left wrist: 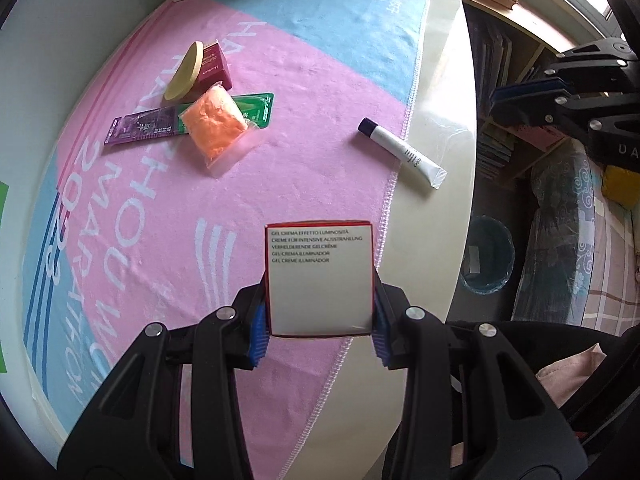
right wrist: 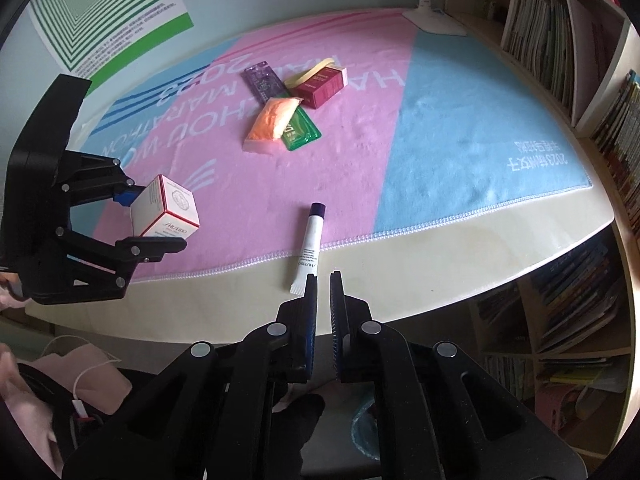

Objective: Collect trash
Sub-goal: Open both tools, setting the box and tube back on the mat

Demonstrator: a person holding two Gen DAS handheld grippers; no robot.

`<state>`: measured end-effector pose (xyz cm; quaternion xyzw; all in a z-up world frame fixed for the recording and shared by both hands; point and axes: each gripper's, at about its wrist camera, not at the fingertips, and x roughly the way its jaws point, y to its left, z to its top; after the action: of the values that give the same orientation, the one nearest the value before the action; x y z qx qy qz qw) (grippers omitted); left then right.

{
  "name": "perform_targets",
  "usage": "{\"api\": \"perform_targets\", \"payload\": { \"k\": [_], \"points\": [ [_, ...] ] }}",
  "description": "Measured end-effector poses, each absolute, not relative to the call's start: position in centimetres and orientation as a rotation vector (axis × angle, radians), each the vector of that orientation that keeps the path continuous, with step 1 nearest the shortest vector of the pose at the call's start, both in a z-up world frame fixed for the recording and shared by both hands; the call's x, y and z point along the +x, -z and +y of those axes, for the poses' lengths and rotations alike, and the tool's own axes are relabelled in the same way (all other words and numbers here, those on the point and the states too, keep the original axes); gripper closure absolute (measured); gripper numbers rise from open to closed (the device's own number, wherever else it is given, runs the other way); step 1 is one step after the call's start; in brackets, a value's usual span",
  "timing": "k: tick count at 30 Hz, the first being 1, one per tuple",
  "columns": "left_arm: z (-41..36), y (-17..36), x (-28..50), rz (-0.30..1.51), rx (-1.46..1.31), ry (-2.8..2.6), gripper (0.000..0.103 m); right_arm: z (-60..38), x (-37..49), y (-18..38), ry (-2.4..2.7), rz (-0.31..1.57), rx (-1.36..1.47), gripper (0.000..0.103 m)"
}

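Bookshelves line the room's right side, and a pink-and-blue towel (right wrist: 460, 128) covers the pale table (right wrist: 480, 248). Going left to right: the left gripper (right wrist: 154, 222) holds a white carton (right wrist: 166, 210) clamped between its pads above the towel's near edge. Next lies the white tube (right wrist: 310, 248), long axis running away from the table edge, crimped end nearest. Just right of that end hangs the right gripper (right wrist: 323, 280), jaws nearly shut and empty, the nearer hand for it.
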<state>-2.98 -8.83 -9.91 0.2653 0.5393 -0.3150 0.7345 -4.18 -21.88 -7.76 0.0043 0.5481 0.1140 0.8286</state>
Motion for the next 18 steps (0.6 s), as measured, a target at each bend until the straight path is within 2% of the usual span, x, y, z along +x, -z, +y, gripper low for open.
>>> {"api": "perform_targets", "payload": {
  "k": [11, 15, 16, 17, 18],
  "points": [
    [-6.5, 11.2, -1.3, 1.244, 0.504, 0.584, 0.065, -20.9, -1.9, 9.6, -0.321, 1.213, -0.013, 0.095],
    [-5.2, 12.3, -0.4, 1.278, 0.472, 0.545, 0.064, -19.8, -0.6, 10.5, -0.345, 1.234, -0.014, 0.09],
    [-5.0, 12.5, -0.2, 1.283, 0.468, 0.534, 0.054, -19.6, -0.3, 10.8, -0.345, 1.24, -0.011, 0.073],
    [-4.7, 12.7, -0.1, 1.286, 0.467, 0.523, 0.038, -19.4, -0.1, 11.0, -0.339, 1.244, -0.012, 0.06],
    [-4.5, 12.8, 0.0, 1.281, 0.466, 0.514, 0.031, -19.2, 0.2, 11.2, -0.334, 1.245, -0.015, 0.039]
  ]
}}
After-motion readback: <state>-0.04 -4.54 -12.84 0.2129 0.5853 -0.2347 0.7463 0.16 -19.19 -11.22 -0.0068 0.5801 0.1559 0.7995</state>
